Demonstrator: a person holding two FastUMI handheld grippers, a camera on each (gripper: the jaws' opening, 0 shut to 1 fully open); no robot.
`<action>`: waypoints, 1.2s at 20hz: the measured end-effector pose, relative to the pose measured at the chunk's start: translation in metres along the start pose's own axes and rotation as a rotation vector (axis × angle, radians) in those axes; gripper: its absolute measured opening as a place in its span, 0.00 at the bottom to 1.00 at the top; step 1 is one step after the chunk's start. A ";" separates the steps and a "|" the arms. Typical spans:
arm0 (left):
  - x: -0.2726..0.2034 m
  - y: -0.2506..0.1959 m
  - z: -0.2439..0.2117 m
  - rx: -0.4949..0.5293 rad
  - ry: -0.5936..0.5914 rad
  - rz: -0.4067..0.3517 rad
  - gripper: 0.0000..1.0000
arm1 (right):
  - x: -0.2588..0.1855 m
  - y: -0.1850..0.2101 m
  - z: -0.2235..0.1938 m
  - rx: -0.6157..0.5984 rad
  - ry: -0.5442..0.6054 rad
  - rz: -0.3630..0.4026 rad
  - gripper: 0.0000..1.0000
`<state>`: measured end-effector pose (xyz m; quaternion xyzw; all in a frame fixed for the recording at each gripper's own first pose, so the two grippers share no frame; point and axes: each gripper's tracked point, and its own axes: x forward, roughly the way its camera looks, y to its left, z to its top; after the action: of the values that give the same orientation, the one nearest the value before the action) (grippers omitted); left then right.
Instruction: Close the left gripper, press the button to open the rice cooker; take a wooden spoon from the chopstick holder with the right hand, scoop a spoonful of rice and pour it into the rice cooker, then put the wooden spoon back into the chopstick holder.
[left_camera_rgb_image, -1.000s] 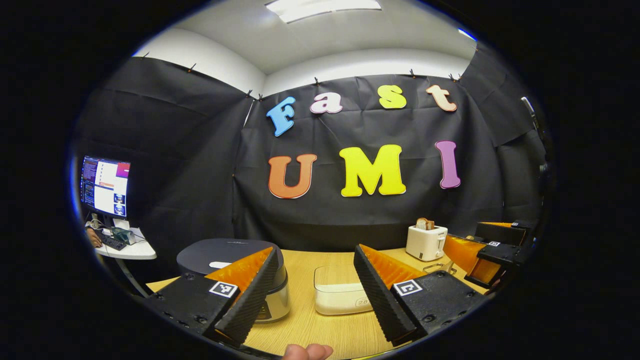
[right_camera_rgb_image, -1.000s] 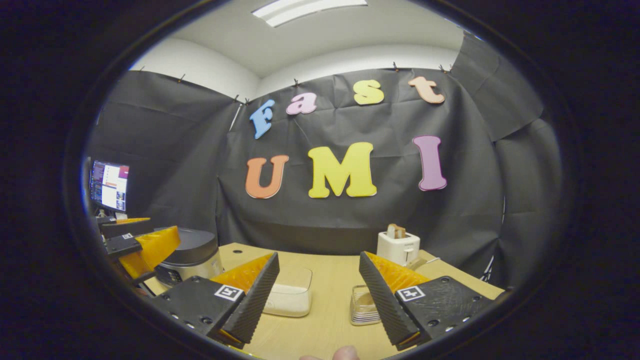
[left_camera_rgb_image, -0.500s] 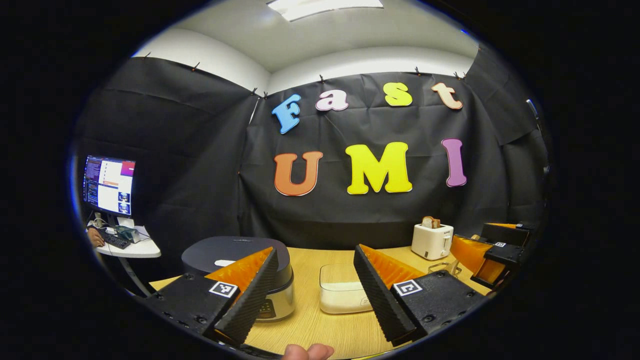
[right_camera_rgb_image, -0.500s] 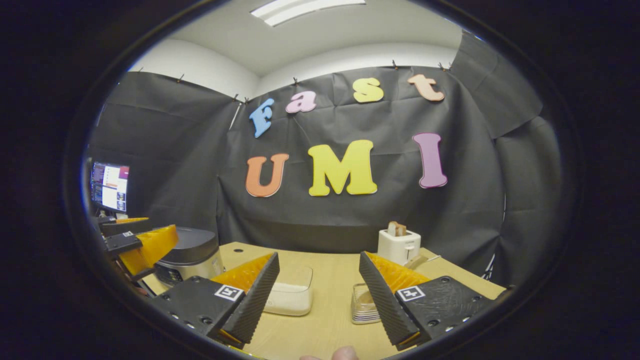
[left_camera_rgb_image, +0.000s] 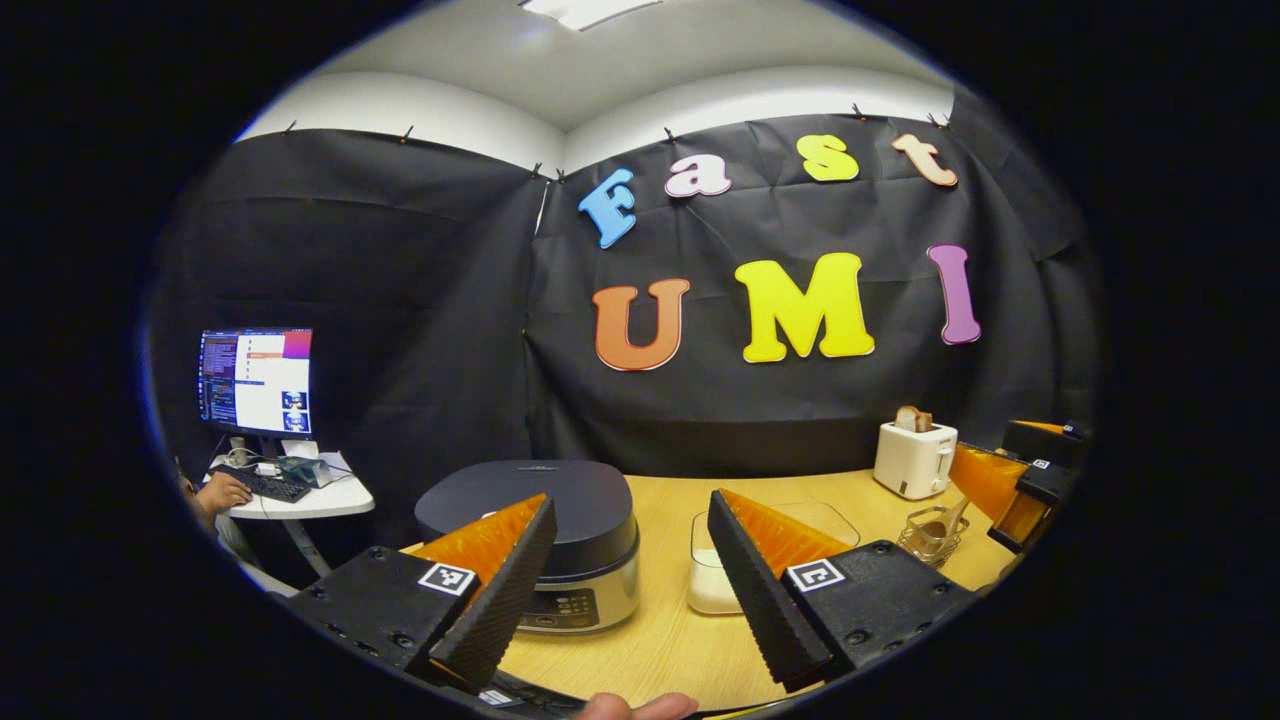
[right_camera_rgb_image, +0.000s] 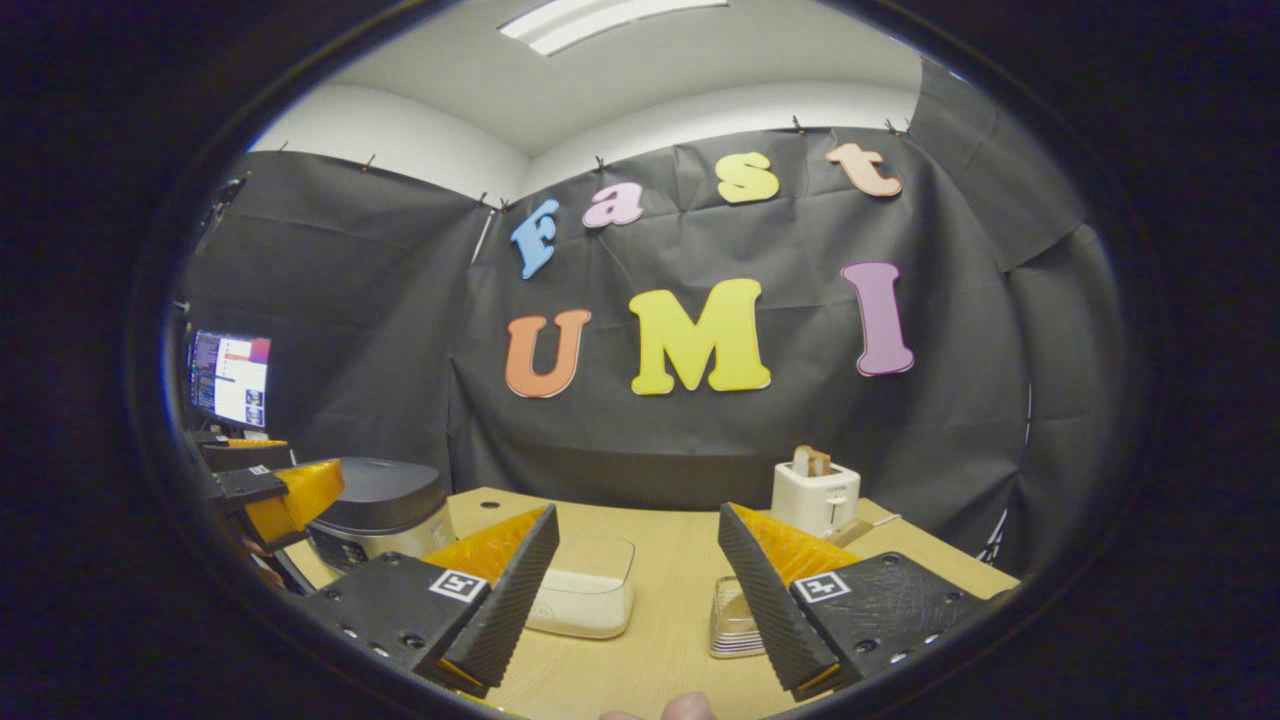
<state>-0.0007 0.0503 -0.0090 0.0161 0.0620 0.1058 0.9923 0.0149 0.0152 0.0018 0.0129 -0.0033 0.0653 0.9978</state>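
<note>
The rice cooker (left_camera_rgb_image: 530, 505) has a dark lid that is down and a silver body with a button panel (left_camera_rgb_image: 570, 606). It stands just beyond my left gripper (left_camera_rgb_image: 630, 590), which is open and holds nothing. Right of the cooker is a clear box of white rice (left_camera_rgb_image: 702, 590). At the far right, a wooden spoon (left_camera_rgb_image: 952, 514) stands in the wire chopstick holder (left_camera_rgb_image: 928, 538). My right gripper (right_camera_rgb_image: 635, 600) is open and empty above the table. The rice box (right_camera_rgb_image: 590, 597) is ahead of it and the holder (right_camera_rgb_image: 733, 622) is beside its right finger. The cooker (right_camera_rgb_image: 378, 500) is at the left.
A white toaster (left_camera_rgb_image: 912, 457) with bread in it stands at the back right of the wooden table (left_camera_rgb_image: 650, 650). A side desk with a monitor (left_camera_rgb_image: 256, 380) and a person's hand (left_camera_rgb_image: 225, 491) lies off to the left. The left gripper (right_camera_rgb_image: 280, 495) hovers beside the cooker.
The left gripper has swung left and tipped down, bringing the rice cooker toward the middle of its view. The right gripper has barely moved. Both stay open.
</note>
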 end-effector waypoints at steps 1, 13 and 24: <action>0.001 0.009 0.001 0.000 0.016 0.017 1.00 | 0.001 0.002 0.000 0.002 0.002 0.017 0.95; 0.047 0.068 -0.001 -0.057 0.331 0.001 0.63 | 0.007 -0.022 0.001 0.076 -0.027 0.065 0.92; 0.082 0.085 -0.052 -0.118 0.557 0.043 0.03 | 0.008 -0.042 -0.010 0.104 -0.030 0.058 0.96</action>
<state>0.0544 0.1512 -0.0666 -0.0699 0.3255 0.1306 0.9339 0.0280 -0.0251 -0.0093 0.0657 -0.0151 0.0941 0.9933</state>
